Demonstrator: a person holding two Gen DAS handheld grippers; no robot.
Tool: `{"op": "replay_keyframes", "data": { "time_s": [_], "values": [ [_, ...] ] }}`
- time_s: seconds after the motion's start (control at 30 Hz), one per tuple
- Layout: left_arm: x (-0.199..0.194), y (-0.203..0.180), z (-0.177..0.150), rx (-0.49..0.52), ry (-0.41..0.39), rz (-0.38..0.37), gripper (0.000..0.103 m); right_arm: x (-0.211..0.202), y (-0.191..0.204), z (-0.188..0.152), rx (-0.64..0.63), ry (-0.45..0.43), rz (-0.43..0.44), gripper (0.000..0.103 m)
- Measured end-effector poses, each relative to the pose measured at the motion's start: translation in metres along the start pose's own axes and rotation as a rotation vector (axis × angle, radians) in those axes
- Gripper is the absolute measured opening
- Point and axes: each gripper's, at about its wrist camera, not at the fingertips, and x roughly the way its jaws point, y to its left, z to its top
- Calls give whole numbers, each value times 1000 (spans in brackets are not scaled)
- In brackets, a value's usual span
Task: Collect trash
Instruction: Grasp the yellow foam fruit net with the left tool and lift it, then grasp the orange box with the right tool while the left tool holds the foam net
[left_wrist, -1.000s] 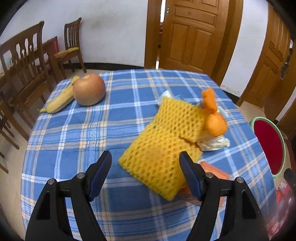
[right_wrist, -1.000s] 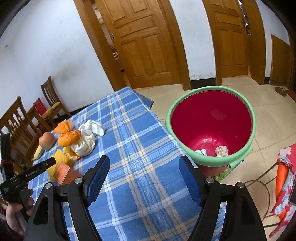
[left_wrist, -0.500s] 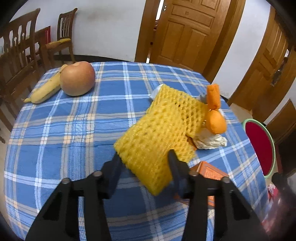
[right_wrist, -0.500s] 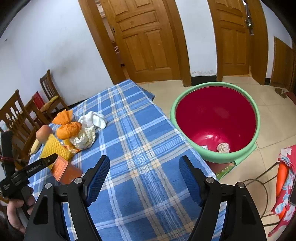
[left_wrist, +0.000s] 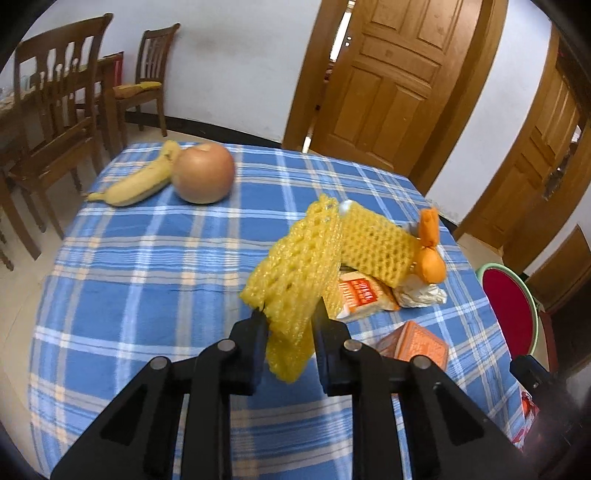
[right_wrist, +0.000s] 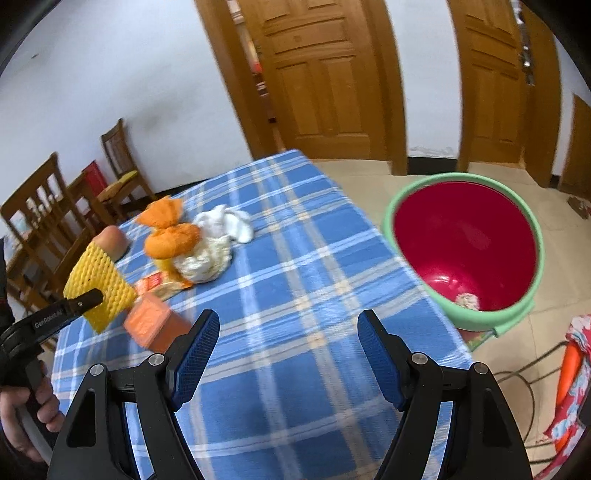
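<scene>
My left gripper is shut on a yellow foam fruit net and holds it lifted above the blue plaid table; the net also shows in the right wrist view. Under it lie an orange snack wrapper, an orange box, an orange knotted bag and crumpled white paper. My right gripper is open and empty above the table's near right part. The red bin with a green rim stands on the floor to the right, with a paper ball inside.
An apple and a banana lie at the table's far left. A white cloth lies beyond the trash pile. Wooden chairs stand left of the table. Wooden doors are behind.
My left gripper closed on the yellow foam net and lifted it off the table, uncovering the snack wrapper. My right gripper swung left, toward the trash pile.
</scene>
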Motion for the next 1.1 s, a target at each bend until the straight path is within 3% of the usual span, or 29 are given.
{"op": "replay_keyframes", "data": {
  "time_s": [0.17,0.33,0.63,1.1],
  "values": [
    [-10,17,-6,-26,-9,17,22,7,28,0,-52,28,66,86],
    [-17,37,-12,-56,-13,35,22,19,60,-4,-129,45,105,86],
    [-16,61,-21,-91,6,62,22,48,91,-13,-201,103,105,86],
    [-7,64,-24,-96,26,70,22,76,105,-18,-230,145,85,85]
  ]
}}
